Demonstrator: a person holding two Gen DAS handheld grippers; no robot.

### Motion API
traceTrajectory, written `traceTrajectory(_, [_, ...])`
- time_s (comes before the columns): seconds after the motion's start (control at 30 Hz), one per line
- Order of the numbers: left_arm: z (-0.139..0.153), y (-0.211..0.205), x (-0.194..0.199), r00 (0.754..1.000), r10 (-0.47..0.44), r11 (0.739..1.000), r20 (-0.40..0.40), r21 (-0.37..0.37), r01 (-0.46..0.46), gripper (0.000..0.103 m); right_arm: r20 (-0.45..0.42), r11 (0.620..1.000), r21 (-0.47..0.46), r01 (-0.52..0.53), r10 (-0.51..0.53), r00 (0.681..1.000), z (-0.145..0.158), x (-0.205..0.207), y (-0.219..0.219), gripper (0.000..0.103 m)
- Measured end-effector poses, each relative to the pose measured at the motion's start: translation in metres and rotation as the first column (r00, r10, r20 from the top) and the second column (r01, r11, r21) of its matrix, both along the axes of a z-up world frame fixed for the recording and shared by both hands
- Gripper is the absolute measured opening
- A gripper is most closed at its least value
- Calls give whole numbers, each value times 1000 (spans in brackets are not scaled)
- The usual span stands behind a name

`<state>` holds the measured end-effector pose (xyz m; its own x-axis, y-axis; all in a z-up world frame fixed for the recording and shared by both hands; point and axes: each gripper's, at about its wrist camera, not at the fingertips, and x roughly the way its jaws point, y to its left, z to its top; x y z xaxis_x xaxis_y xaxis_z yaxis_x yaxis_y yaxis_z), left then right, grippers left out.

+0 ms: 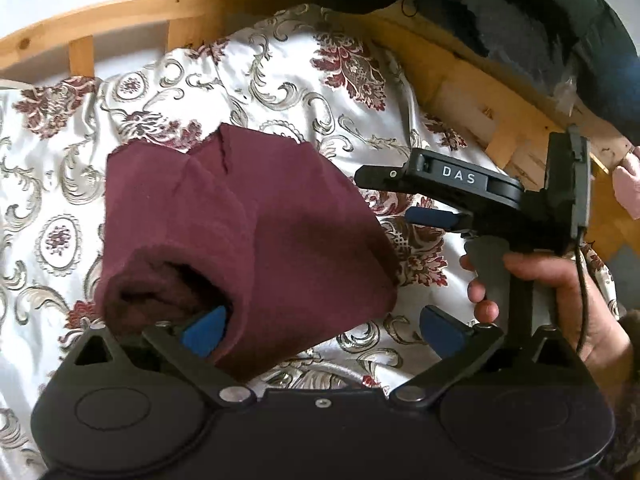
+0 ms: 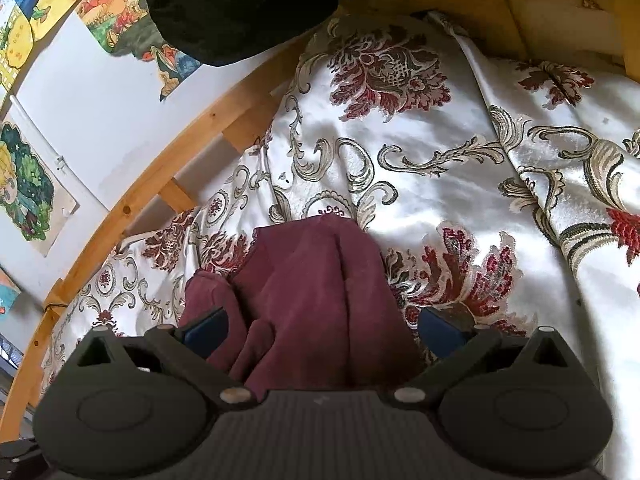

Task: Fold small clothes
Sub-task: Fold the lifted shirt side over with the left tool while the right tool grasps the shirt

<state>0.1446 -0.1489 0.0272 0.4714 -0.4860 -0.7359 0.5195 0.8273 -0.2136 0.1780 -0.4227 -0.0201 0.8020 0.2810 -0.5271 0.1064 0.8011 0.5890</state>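
1. On the patterned bedspread (image 1: 280,92) lay the maroon garment (image 1: 248,240), folded small, probably set flat to hold its shape.
2. Both tongs stood apart: left gripper (image 1: 320,326) and right gripper (image 2: 324,330) straddled cloth without pinching.
3. Only the left view showed the right gripper (image 1: 404,196) from outside; only the right view showed wall posters (image 2: 28,192).

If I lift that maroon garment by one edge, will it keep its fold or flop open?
Likely flop: the maroon garment is soft knit, already sagging into rounded folds. It looks light, so it should lift easily. On the shiny bedspread it may slide rather than stay put when pushed.
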Motion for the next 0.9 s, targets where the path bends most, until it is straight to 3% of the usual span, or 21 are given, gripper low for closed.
traceTrajectory(0.3, [24, 36, -29, 995, 9, 999, 97, -47, -4, 102, 37, 1000, 1, -3, 3, 999, 4, -4, 7, 103])
traceTrajectory(0.47, [26, 59, -31, 983, 47, 999, 175, 4, -49, 102, 78, 999, -11, -49, 50, 996, 6, -4, 19, 103])
traceTrajectory(0.9, [-45, 84, -3, 969, 102, 983, 224, 126, -132, 102, 126, 961, -45, -273, 276, 953, -5, 14, 87, 103])
